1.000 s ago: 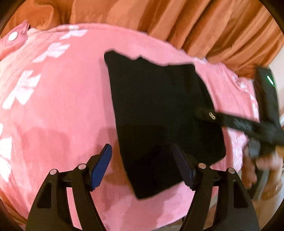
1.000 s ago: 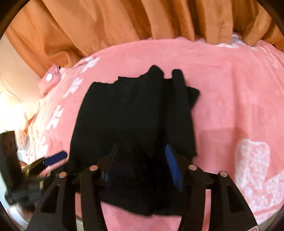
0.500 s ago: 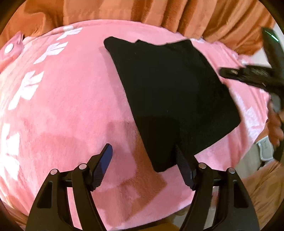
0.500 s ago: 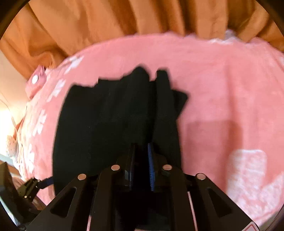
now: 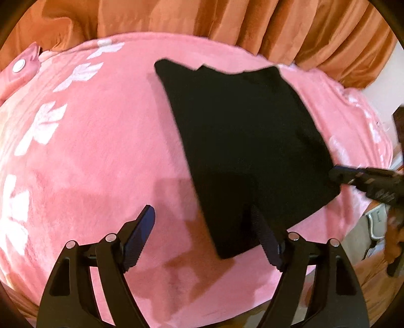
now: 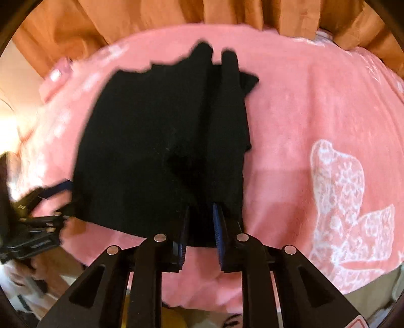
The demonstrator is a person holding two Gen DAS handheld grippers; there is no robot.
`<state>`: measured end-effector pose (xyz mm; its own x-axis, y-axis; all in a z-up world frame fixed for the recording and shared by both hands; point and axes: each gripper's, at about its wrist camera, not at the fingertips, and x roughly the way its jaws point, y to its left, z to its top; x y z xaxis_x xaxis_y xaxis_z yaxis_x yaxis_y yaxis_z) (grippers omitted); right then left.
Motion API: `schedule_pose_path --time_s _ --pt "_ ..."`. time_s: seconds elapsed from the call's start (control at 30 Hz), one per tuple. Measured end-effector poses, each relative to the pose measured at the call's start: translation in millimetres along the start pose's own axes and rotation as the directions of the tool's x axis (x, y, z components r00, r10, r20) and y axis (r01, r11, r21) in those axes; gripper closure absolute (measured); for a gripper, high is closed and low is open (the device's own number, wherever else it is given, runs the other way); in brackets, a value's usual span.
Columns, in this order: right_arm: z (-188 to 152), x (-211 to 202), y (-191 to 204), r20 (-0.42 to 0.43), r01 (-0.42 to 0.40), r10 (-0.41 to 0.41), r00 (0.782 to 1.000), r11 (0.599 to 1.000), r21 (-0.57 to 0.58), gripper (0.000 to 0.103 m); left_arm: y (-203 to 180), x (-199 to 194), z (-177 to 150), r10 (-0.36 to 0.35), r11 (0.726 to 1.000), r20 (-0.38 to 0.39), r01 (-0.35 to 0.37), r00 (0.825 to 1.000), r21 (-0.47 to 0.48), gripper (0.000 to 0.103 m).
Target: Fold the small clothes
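A small black garment [image 5: 242, 151] lies flat on the pink blanket [image 5: 101, 151]. It also shows in the right wrist view [image 6: 161, 141], with folds along its right side. My left gripper [image 5: 202, 234] is open just above the blanket, its right finger over the garment's near corner. My right gripper [image 6: 200, 227] has narrowly parted jaws around the garment's near edge; the right gripper shows at the garment's right corner in the left wrist view [image 5: 338, 174]. The left gripper appears at the left in the right wrist view [image 6: 50, 201].
Orange curtains [image 5: 227, 22] hang behind the bed. The blanket has white flower prints [image 5: 43, 123] on the left and a white lace print [image 6: 348, 201] on the right. A pink snap tab [image 5: 22, 65] lies at the far left edge.
My right gripper closed on the garment's near edge half a second ago and has now opened slightly. My left gripper stayed open and shifted a little along the garment's near corner.
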<state>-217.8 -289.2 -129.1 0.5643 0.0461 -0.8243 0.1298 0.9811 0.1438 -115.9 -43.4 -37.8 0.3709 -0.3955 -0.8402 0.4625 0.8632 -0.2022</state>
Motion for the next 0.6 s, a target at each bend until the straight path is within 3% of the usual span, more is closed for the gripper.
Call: schedule_pose_path --time_s 0.03,0.1,0.17,0.2,0.23,0.3,0.37,0.43,0.53,0.6 --pt "1 1 1 0.006 0.024 -0.024 1.000 1.000 -0.010 0.080 -2 -2 3 -0.001 1.000 0.010 0.001 1.000 -0.005 0.028" --pt "2 17 2 -0.042 0.104 -0.106 0.994 0.994 -0.040 0.077 -4 -11 16 -0.018 0.999 0.028 0.019 0.999 -0.029 0.027" --pt "12 20 -3 -0.047 0.091 -0.091 0.995 0.996 0.003 0.074 -9 -23 29 -0.015 0.998 0.047 0.017 0.999 -0.058 0.019" --pt "19 16 -3 -0.025 0.052 -0.051 0.998 0.998 0.026 0.071 -15 -30 39 0.002 0.998 0.056 0.001 0.998 -0.056 0.017" --pt "30 3 -3 0.033 0.001 -0.003 0.999 0.998 0.060 0.059 -21 -37 48 0.023 0.999 0.069 -0.021 0.997 -0.039 0.017" --pt "42 -23 -1 0.124 -0.001 -0.009 0.992 0.997 0.077 0.042 -34 -43 61 0.068 0.998 0.099 -0.069 0.993 0.008 0.013" --pt "51 -36 10 0.186 0.022 -0.031 0.982 0.999 0.047 0.038 -42 -41 68 0.103 0.993 0.121 -0.108 0.987 0.038 0.009" --pt "57 -37 16 0.205 0.059 -0.057 0.977 0.998 -0.004 0.025 -42 -26 71 0.115 0.992 0.108 -0.119 0.987 0.033 0.009" --pt "55 -20 11 0.197 0.108 -0.095 0.976 0.993 -0.056 0.022 -33 8 72 0.115 0.993 0.030 -0.115 0.993 -0.006 0.009" --pt "56 1 2 0.161 0.108 -0.102 0.982 0.994 -0.025 0.022 -24 26 72 0.081 0.995 -0.038 -0.083 0.996 -0.050 0.009"
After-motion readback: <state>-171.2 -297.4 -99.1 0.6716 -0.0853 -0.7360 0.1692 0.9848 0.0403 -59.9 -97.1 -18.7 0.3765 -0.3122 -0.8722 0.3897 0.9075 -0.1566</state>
